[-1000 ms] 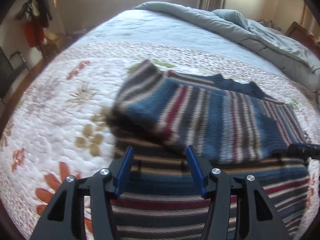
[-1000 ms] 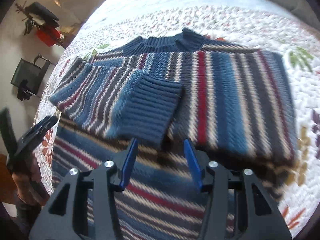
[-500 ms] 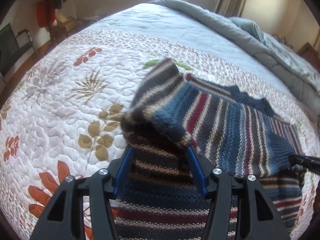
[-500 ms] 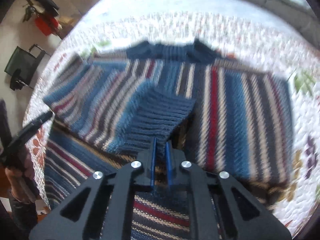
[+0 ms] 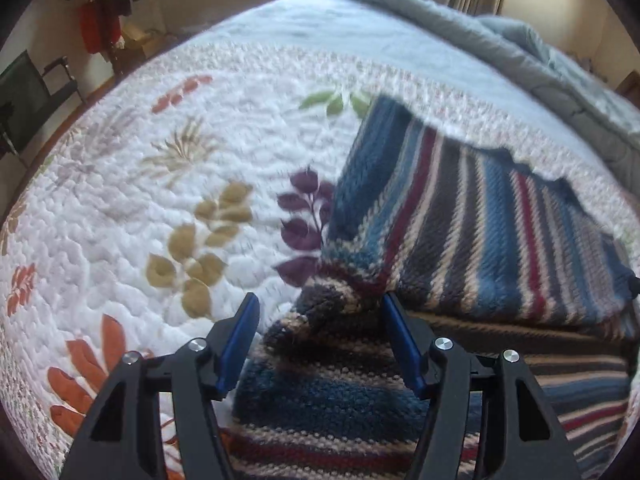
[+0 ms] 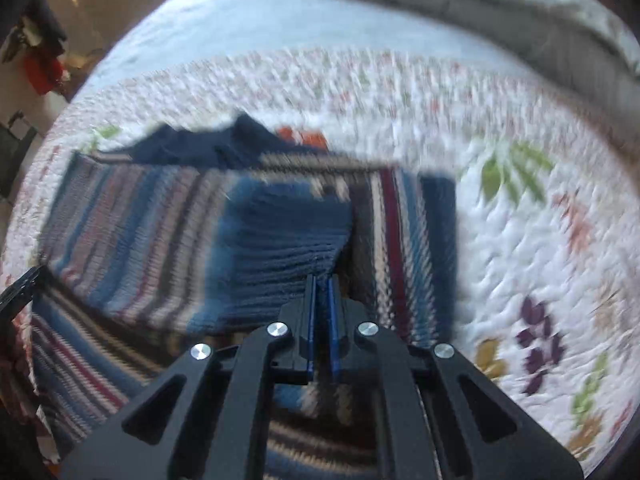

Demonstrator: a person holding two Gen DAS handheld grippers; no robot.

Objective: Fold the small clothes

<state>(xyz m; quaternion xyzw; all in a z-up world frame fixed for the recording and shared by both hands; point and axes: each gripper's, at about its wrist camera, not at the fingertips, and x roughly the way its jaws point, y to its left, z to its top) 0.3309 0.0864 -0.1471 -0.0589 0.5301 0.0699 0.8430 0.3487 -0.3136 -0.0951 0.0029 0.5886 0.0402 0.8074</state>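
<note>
left wrist view shows your left gripper [image 5: 318, 320] spread wide, its blue pads [image 5: 239, 342] straddling a bunched corner of the striped blue, red and cream knitted sweater [image 5: 460, 240] without pinching it. that sweater lies on the white quilted bedspread with leaf and flower prints [image 5: 120, 208], one striped sleeve folded across the body. a grey comforter [image 5: 520, 52] is heaped along the far side of the bed, and a dark chair [image 5: 28, 96] stands at the left edge of the room.

right wrist view is blurred, but your right gripper [image 6: 321, 292] has its fingers drawn almost together, only a thin slit between them, at the edge of the ribbed dark blue cuff [image 6: 280, 248] of the folded sleeve. you appear to have the cuff nipped there, though the blur hides the contact itself. the dark blue collar [image 6: 216, 146] points away from you.
</note>
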